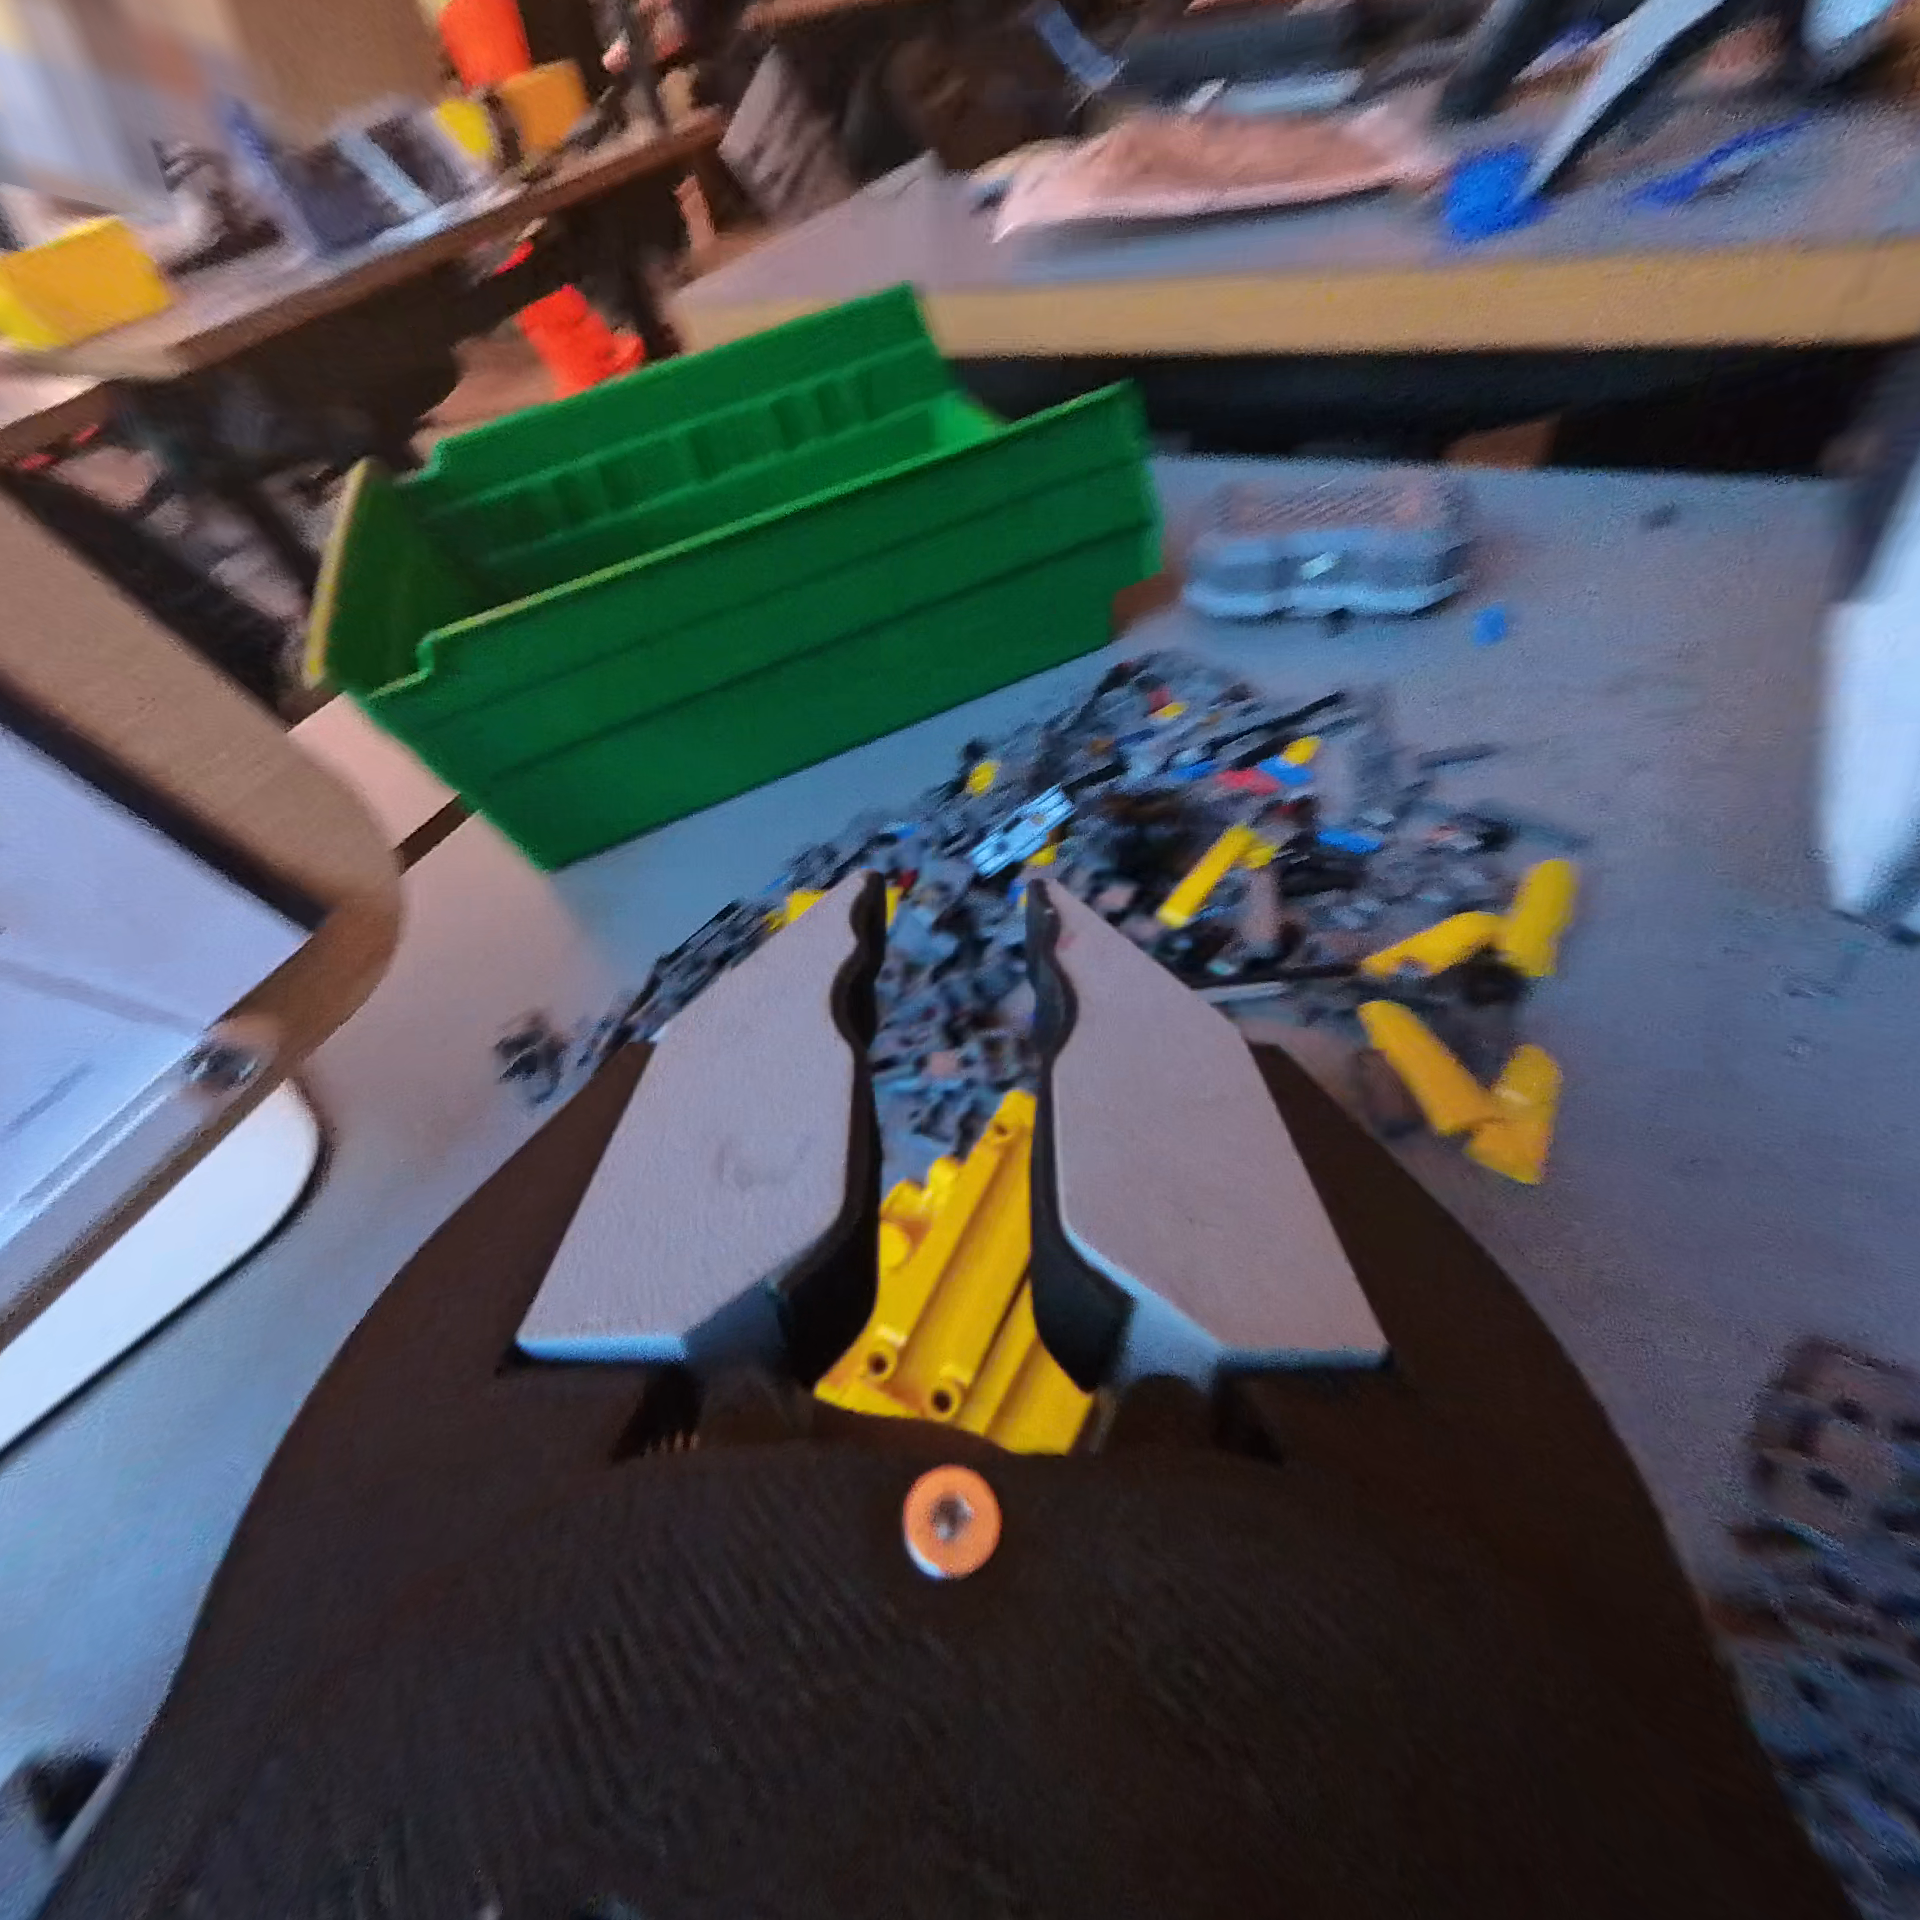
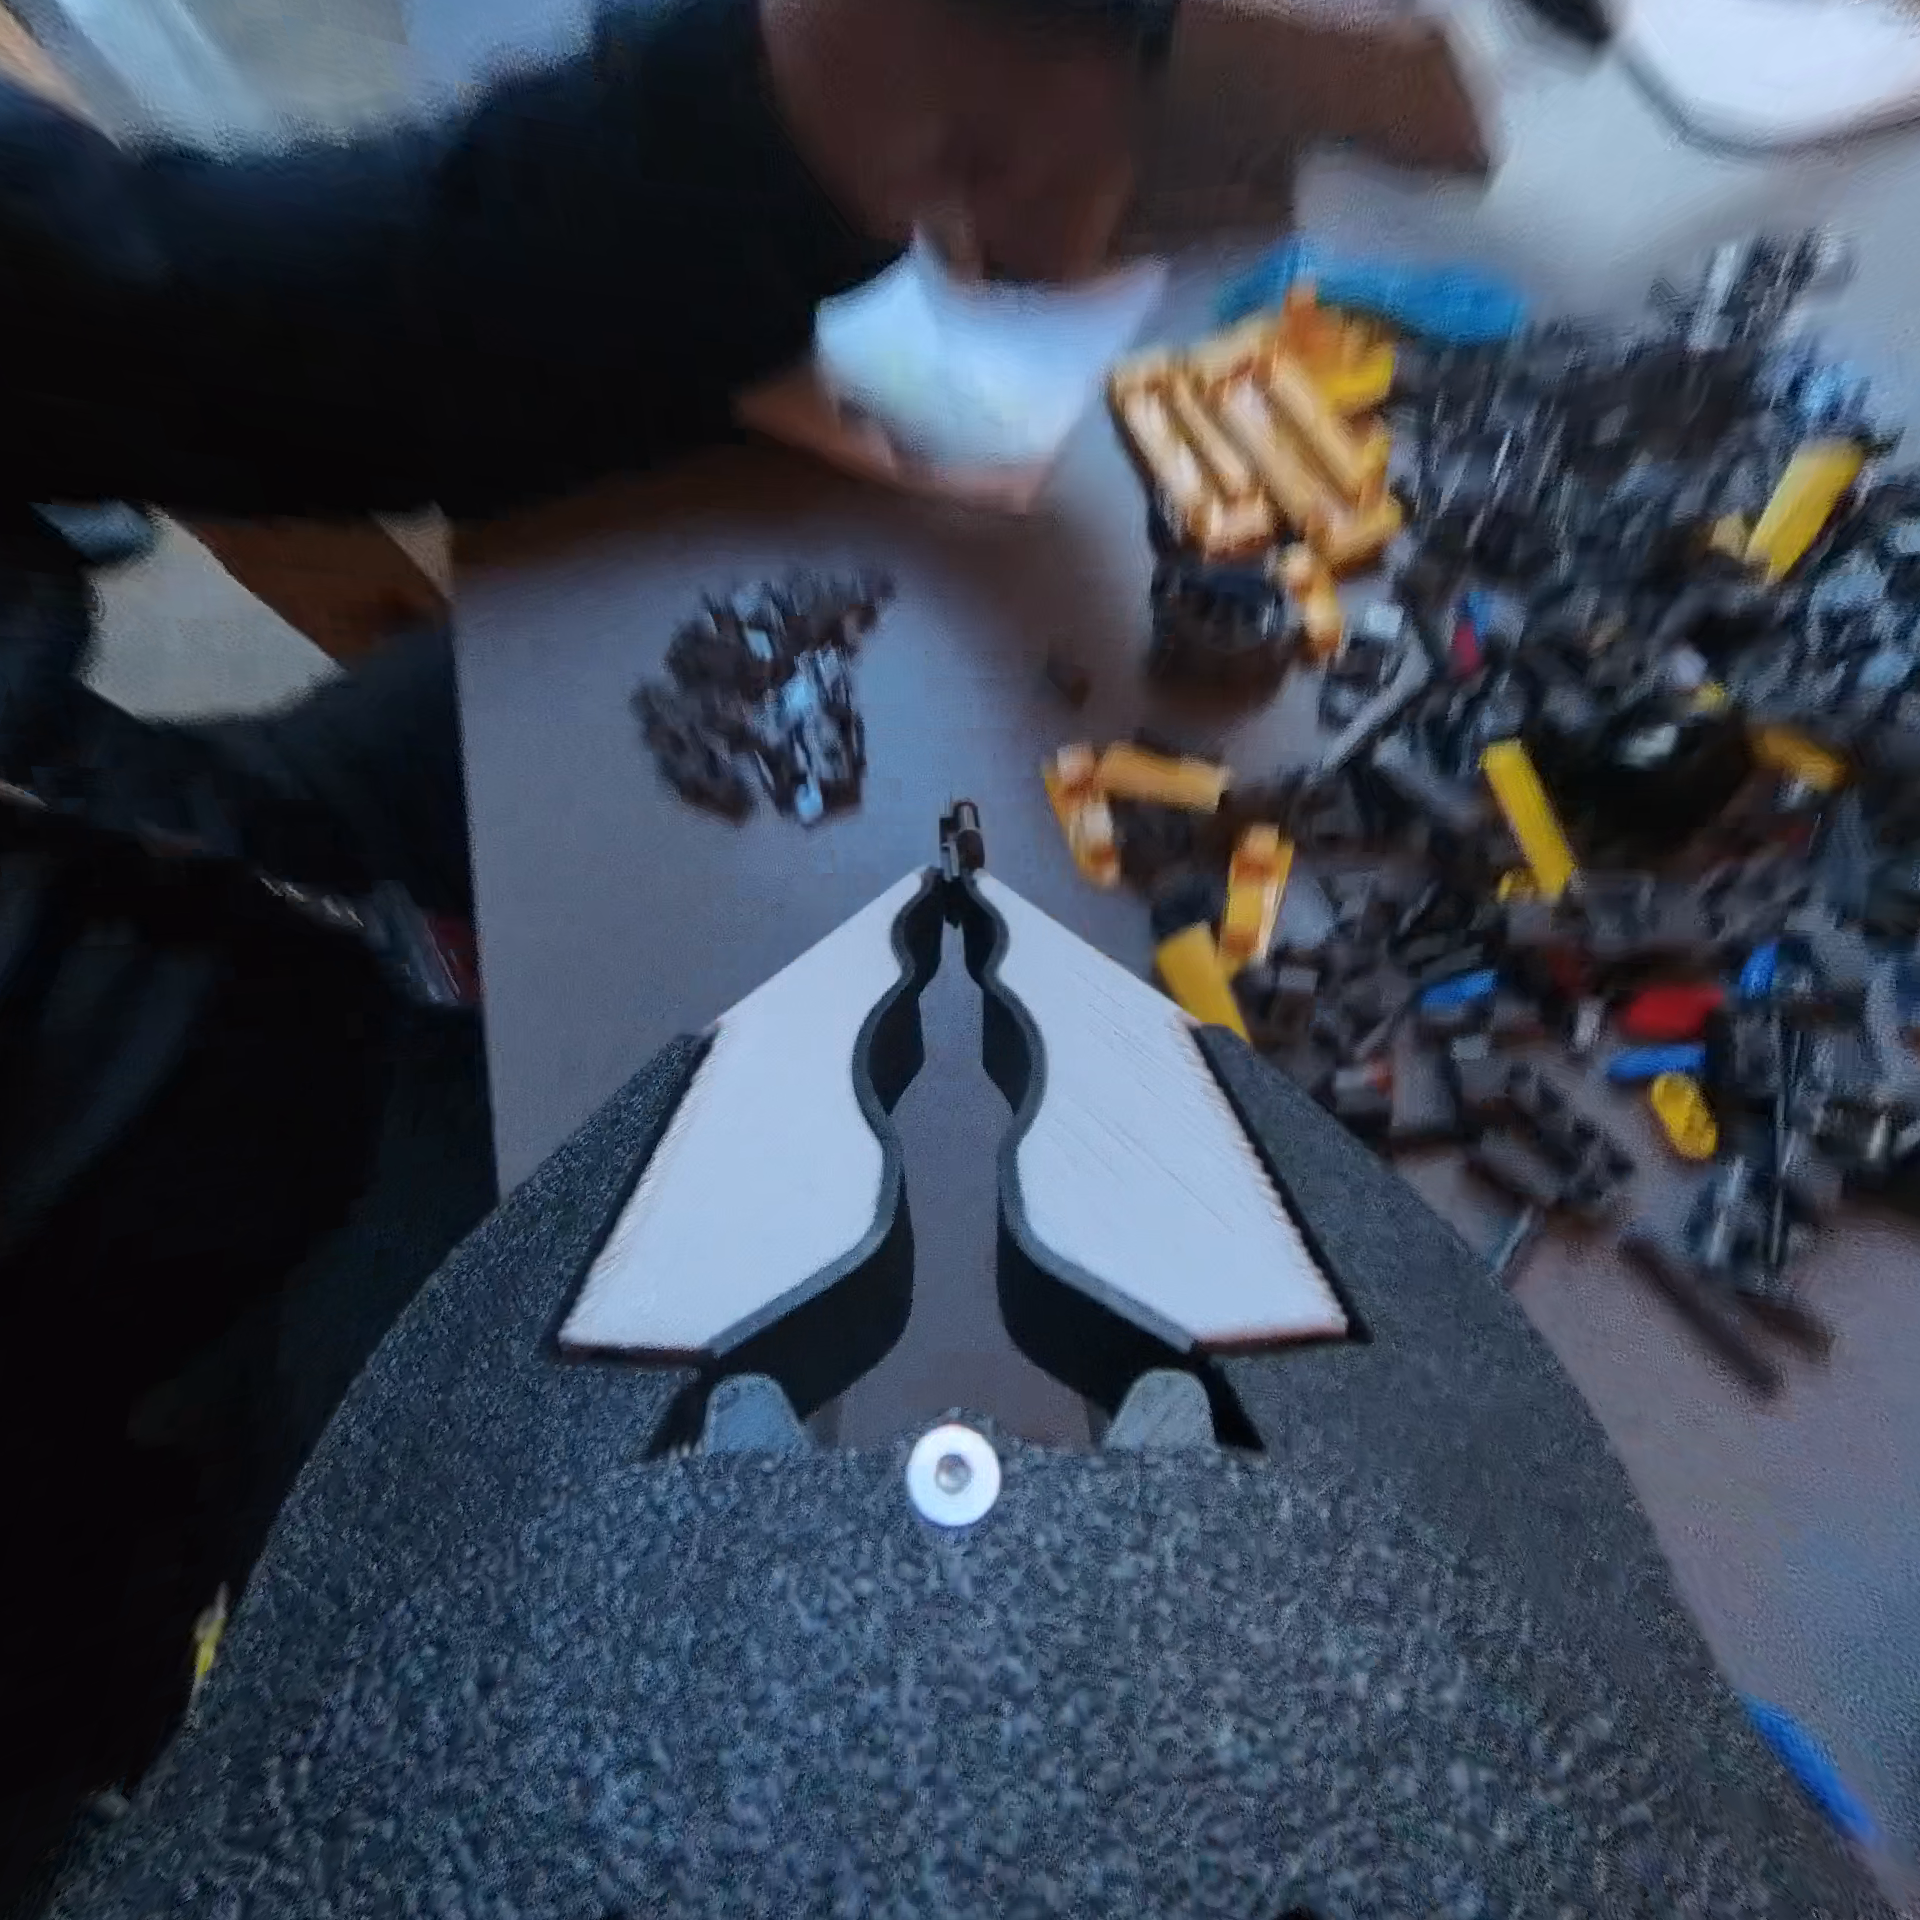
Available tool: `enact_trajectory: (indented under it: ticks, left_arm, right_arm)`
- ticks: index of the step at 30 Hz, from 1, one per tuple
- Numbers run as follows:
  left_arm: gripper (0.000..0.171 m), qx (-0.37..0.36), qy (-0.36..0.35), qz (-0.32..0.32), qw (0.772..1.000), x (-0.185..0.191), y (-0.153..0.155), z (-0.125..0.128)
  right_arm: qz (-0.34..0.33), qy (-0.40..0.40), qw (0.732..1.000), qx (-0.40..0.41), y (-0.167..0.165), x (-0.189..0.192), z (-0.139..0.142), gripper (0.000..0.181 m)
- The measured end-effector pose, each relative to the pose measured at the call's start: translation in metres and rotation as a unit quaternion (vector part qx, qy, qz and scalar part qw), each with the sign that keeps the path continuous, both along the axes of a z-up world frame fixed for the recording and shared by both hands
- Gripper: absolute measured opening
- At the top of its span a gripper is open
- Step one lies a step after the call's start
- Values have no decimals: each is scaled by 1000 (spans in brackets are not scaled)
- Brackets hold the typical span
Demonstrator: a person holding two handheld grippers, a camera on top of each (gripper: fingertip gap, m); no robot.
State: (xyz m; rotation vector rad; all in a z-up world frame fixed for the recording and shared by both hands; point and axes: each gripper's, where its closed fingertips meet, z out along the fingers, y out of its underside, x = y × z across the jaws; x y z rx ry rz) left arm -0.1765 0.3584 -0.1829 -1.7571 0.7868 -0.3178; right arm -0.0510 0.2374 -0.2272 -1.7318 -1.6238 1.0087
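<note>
1. The left tongs (image 1: pixel 956 914) grip a long yellow plastic building beam with round holes (image 1: pixel 961 1288); it sits deep between the fingers near their base, while the tips stand apart over the heap.
2. Ahead of them lies a mixed heap of small black, grey, blue and yellow plastic building pieces (image 1: pixel 1122 852) on the grey desk (image 1: pixel 1662 748), with an open green plastic bin with inner dividers (image 1: pixel 748 592) just beyond its left side.
3. The right tongs (image 2: pixel 954 883) are closed on a small dark plastic peg (image 2: pixel 960 831) pinched at the very tips, above bare desk.
4. Near that peg lies a small separate cluster of dark pieces (image 2: pixel 764 696); the large heap spreads to the right, well apart from the cluster.
5. Both views are blurred, so finer detail of the pieces cannot be told.
6. Judgement: the peg's tip-only hold looks slight, so steady pressure and a level wrist would suit it; the beam, being seated deep, looks more secure.
</note>
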Motion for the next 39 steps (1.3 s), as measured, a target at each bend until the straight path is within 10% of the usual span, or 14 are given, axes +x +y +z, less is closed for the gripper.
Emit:
enact_trajectory:
  ticks: [6,11,17,25,34,39]
  left_arm:
    - [23,-58,26,22,998,-9,5,-25]
    - [26,-105,26,24,994,-15,4,-39]
    - [25,-138,35,82,986,-32,14,-54]
    - [27,-149,-52,174,972,-64,30,-44]
    - [26,-141,-48,159,976,-57,27,-39]
    - [25,-140,-46,157,977,-55,27,-39]
  right_arm:
    - [-18,-111,993,34,-10,19,-46,6]
    - [-23,-75,996,40,7,9,-17,22]
    - [-135,-42,989,49,86,-51,11,27]
    - [-174,-129,974,60,136,-128,-39,27]
    - [-173,-108,977,53,121,-112,-12,18]
    - [-86,-102,991,29,56,-56,10,18]
